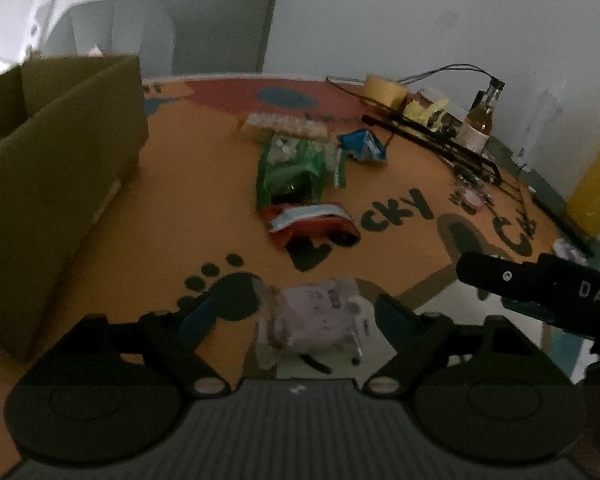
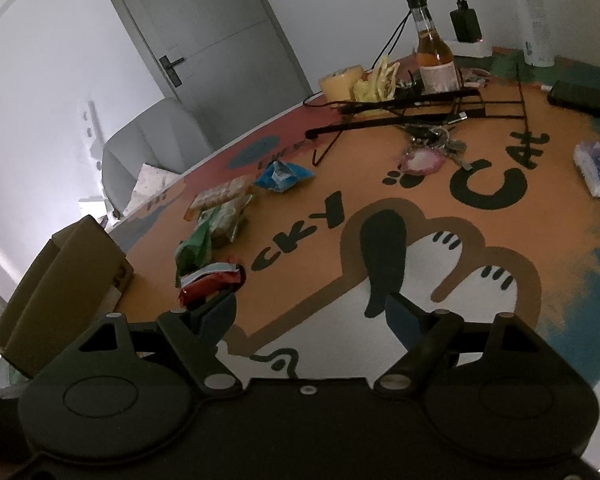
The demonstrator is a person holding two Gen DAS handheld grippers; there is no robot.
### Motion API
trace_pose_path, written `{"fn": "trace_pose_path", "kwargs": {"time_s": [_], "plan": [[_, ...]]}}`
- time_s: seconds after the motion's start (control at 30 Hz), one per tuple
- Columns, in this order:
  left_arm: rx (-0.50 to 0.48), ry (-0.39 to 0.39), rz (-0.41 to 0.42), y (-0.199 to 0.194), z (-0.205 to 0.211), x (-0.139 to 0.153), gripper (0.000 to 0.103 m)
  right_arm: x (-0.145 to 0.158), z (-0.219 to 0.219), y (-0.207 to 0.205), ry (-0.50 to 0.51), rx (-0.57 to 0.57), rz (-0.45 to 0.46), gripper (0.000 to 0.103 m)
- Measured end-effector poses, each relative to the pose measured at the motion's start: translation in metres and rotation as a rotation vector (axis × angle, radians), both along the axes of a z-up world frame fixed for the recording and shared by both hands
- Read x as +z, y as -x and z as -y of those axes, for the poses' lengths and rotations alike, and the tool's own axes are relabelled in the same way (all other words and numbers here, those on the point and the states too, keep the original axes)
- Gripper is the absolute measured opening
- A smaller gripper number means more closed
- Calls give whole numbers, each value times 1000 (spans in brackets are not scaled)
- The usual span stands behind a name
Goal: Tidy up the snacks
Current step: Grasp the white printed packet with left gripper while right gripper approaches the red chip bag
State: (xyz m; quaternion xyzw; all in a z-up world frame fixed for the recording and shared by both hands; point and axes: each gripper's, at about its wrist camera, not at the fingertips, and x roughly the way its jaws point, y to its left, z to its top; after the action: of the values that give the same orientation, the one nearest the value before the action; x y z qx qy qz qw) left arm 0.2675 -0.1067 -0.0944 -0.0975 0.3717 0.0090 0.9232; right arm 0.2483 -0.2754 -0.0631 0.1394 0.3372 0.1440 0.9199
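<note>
Several snacks lie on the orange cat-print table: a red packet (image 1: pixel 312 224) (image 2: pixel 210 282), a green packet (image 1: pixel 290 170) (image 2: pixel 196 246), a blue packet (image 1: pixel 362 144) (image 2: pixel 282 176) and a pale biscuit pack (image 1: pixel 284 126) (image 2: pixel 220 194). A pale pink-white packet (image 1: pixel 314 320) lies between the fingers of my left gripper (image 1: pixel 300 314), which is open around it. My right gripper (image 2: pixel 310 312) is open and empty above the table, its left finger (image 2: pixel 216 314) close to the red packet. An open cardboard box (image 1: pixel 56 184) (image 2: pixel 60 284) stands at the left.
A black wire rack (image 2: pixel 412 108), a bottle (image 2: pixel 434 56) (image 1: pixel 480 120), a yellow tape roll (image 2: pixel 340 80), keys (image 2: pixel 428 148) and a tissue pack (image 2: pixel 598 166) sit at the far right. A tall yellow object (image 1: pixel 598 184) stands at the right edge. The right gripper's body (image 1: pixel 540 288) shows at right.
</note>
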Motion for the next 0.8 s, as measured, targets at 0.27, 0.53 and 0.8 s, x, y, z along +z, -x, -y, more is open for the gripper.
{"fn": "trace_pose_path", "kwargs": {"time_s": [0.27,0.53,0.8], "plan": [[75,7,20,3,-20,3,39,-3,-11,-1,-3,29,-3,83],[117,28,57,10,-44,17,39,-2,-32,-7,1,71,4,83],[120,24,90,11,-54,27,39,2,-56,-21,4,116,16,83]]}}
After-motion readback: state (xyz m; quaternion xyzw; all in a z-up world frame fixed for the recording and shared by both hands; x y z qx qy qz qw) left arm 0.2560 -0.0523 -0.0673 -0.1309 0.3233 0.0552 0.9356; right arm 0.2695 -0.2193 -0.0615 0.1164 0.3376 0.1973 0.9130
